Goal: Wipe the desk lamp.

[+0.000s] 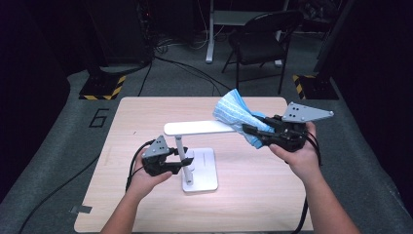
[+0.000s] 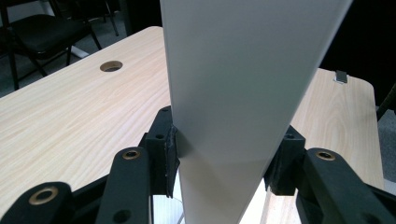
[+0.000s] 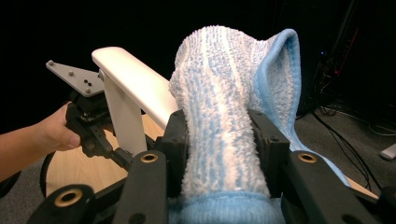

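Note:
A white desk lamp stands mid-table on a flat base [image 1: 203, 171], with a thin post [image 1: 179, 148] and a long flat head [image 1: 197, 128]. My left gripper [image 1: 182, 164] is shut on the post low down; in the left gripper view both pads press the white post [image 2: 233, 93]. My right gripper [image 1: 251, 132] is shut on a blue-and-white striped fluffy cloth [image 1: 234, 111], held at the right end of the lamp head. In the right gripper view the cloth [image 3: 224, 102] bulges up between the jaws, beside the lamp head [image 3: 135, 79].
The light wood table [image 1: 253, 195] has a round cable hole [image 2: 111, 66]. A black folding chair [image 1: 263, 39] stands on the grey floor behind it. Yellow-black striped stand bases [image 1: 101, 88] and cables lie at the back. The surroundings are dark.

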Tool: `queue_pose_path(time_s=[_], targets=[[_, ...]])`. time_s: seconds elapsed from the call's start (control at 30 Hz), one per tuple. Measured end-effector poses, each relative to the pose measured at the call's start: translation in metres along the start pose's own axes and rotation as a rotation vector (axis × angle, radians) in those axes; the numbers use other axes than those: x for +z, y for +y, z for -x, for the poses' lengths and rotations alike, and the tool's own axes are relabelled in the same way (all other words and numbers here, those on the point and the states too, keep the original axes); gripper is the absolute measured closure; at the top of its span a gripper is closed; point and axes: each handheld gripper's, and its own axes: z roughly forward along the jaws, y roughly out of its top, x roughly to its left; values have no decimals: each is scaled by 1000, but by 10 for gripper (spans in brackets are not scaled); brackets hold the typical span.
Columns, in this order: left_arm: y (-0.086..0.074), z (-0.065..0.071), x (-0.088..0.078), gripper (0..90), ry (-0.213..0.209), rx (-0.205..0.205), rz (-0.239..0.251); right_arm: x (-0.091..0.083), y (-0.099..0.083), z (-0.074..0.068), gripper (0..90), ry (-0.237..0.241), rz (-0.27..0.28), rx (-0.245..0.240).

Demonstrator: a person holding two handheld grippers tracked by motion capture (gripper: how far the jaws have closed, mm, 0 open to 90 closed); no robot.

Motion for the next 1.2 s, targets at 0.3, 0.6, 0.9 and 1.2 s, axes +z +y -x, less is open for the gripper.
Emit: queue_pose_path(time_s=[0.3, 0.6, 0.9, 1.2], targets=[[-1, -3, -2, 537, -8, 3, -4, -12, -5, 9, 629, -34, 0, 20], [-1, -3, -2, 537, -3, -3, -2, -27, -9, 17, 624, -75, -4, 38], [-1, -2, -2, 537, 3, -8, 3, -27, -11, 17, 622, -83, -7, 53], [-1, -2, -2, 537, -2, -4, -5, -13, -6, 11, 621, -51, -8, 37]])
